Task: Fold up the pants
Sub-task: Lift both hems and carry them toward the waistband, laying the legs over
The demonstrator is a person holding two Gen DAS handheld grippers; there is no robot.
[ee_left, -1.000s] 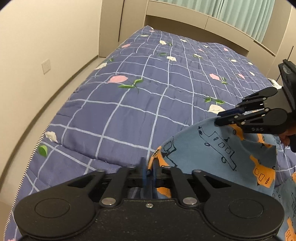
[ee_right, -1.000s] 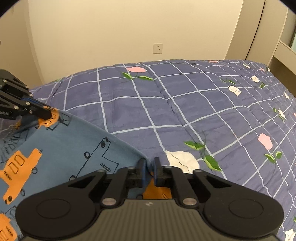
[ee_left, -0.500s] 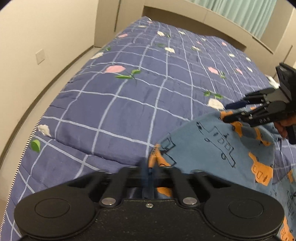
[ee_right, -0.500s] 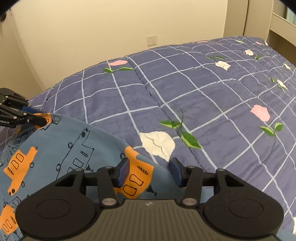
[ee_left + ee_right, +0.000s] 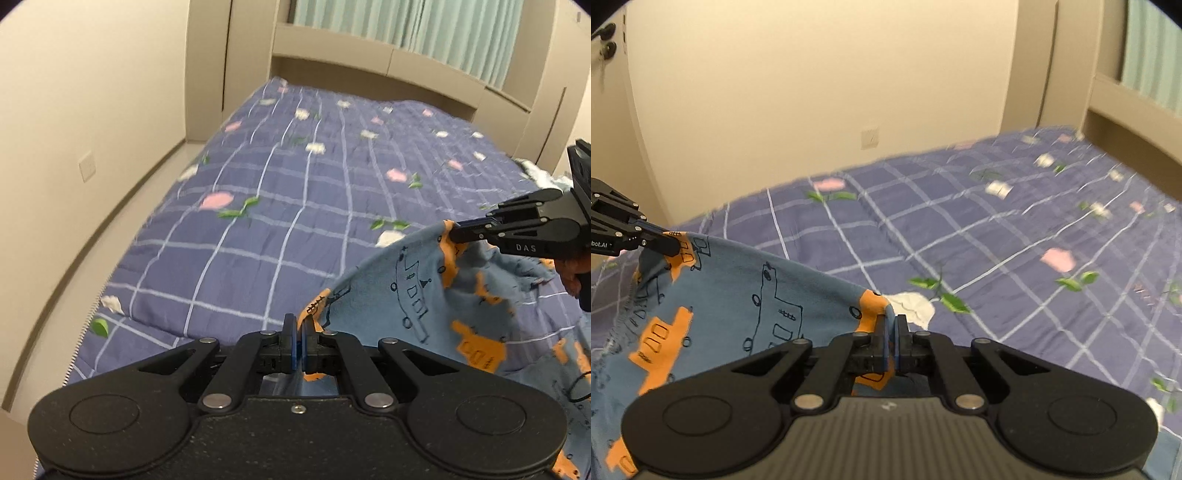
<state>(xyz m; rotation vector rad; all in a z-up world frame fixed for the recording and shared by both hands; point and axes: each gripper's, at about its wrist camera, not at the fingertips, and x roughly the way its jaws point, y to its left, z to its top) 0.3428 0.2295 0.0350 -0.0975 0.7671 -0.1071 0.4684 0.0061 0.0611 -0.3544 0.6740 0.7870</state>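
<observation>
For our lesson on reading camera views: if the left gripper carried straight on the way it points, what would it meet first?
Probably the quilt. The left gripper, jaws shut on the pants, points over bare bedding; the right gripper sits off to the side. Depth is unclear.

1. The left gripper is clamped on an orange-printed edge of the pants.
2. The right gripper pinches another part of that edge, higher and to the right.
3. The blue cloth hangs between them, above the quilt.
4. Green curtains hang behind the headboard.
</observation>
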